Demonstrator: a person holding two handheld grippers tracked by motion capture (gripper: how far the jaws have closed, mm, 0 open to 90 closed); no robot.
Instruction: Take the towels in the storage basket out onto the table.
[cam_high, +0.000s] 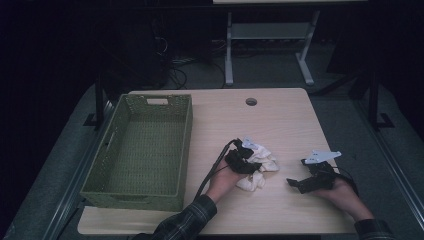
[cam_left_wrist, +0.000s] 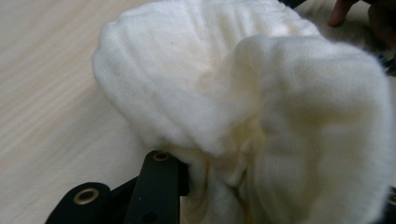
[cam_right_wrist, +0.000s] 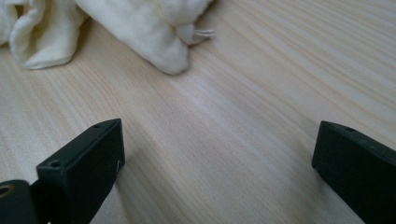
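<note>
Cream cloth (cam_high: 256, 167), crumpled on the bench (cam_high: 280, 120) right of the basket (cam_high: 145, 150): likely soft, light, floppy. Left tongs (cam_high: 245, 159) clenched on a bunched fold, probably the best hold. Right tongs (cam_right_wrist: 217, 154) released, right of the cloth.

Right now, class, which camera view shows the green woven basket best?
The high view: the green woven basket shows whole at the table's left, open side up. The two gripper views give nothing of it, looking instead at the white cloth and bare wood.
</note>
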